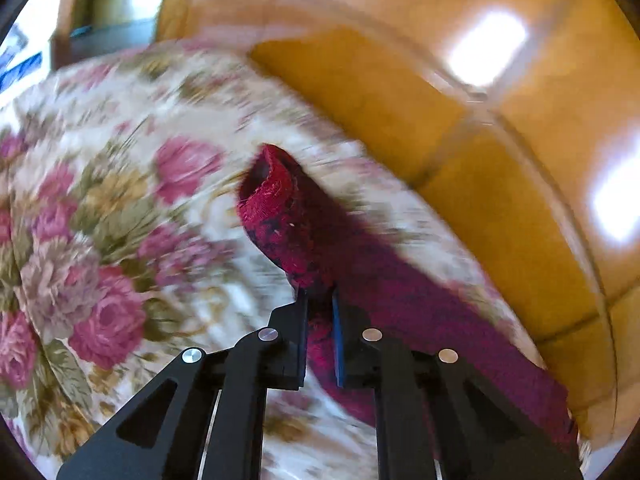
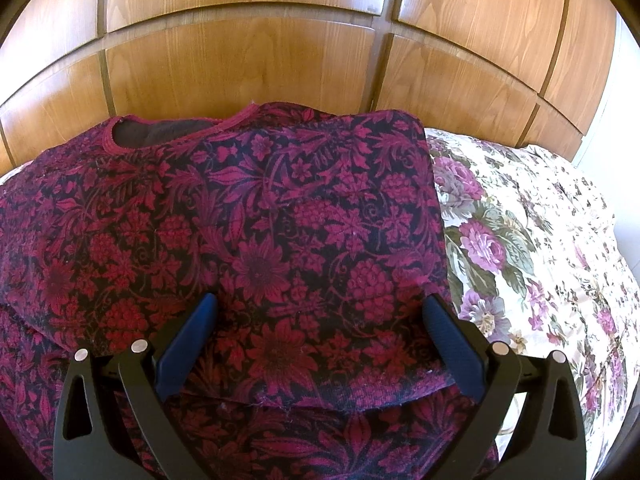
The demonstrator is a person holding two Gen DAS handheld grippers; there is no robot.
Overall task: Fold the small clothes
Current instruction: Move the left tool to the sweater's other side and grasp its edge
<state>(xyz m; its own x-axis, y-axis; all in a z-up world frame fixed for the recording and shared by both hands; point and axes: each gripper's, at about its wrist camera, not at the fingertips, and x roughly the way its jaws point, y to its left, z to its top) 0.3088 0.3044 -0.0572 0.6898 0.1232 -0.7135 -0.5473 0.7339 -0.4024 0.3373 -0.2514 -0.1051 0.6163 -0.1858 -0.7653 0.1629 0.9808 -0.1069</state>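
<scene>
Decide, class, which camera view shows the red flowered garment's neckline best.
The right wrist view: the garment lies spread out and sharp, its neckline at the far edge. The left wrist view, blurred, shows only a sleeve gripped in the left tongs.

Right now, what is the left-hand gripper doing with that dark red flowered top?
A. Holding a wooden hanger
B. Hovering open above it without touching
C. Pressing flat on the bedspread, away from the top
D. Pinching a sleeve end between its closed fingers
D: in the left wrist view the left gripper has its fingers closed on the sleeve of the top, whose cuff stands up above the flowered bedspread.
</scene>
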